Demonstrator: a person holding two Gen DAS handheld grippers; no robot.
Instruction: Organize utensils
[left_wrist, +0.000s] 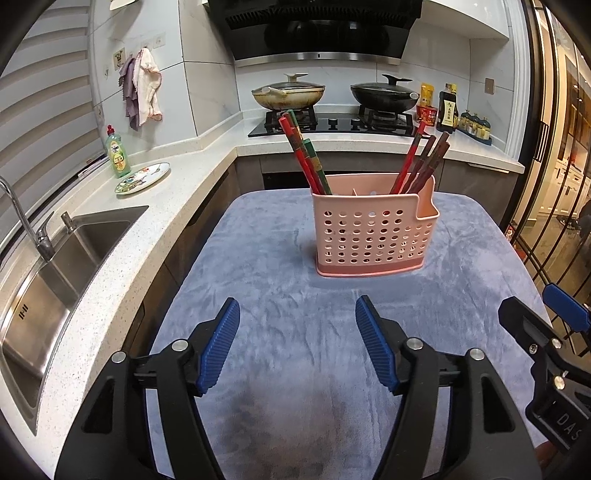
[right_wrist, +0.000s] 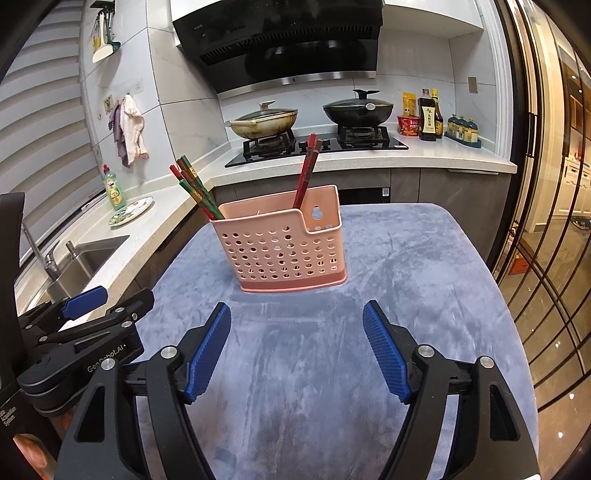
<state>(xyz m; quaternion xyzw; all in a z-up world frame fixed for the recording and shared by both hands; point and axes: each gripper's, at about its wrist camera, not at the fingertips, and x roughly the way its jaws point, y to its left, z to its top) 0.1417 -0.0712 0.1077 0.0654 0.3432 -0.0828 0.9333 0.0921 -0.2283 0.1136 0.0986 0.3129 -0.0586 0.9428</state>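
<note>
Chopsticks (left_wrist: 306, 158) sorted into a pink holder (left_wrist: 369, 229) — both my claws empty.
Sticks look stiff, light, lacquered — likely slippery, so I'd pinch mid-shaft. They lean in two bunches at opposite ends of the perforated plastic holder on the grey cloth-covered counter (left_wrist: 280, 280). Left claw (left_wrist: 297, 345) and right claw (right_wrist: 297, 347) hang wide apart.

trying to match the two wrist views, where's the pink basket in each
Left wrist: basket sits right of centre, upper middle, on the blue cloth, beyond the open fingers.
Right wrist: basket sits just left of centre, mid-height, its notched corner to the right.
Shared landmark: the green bottle by the plate on the left counter.
</note>
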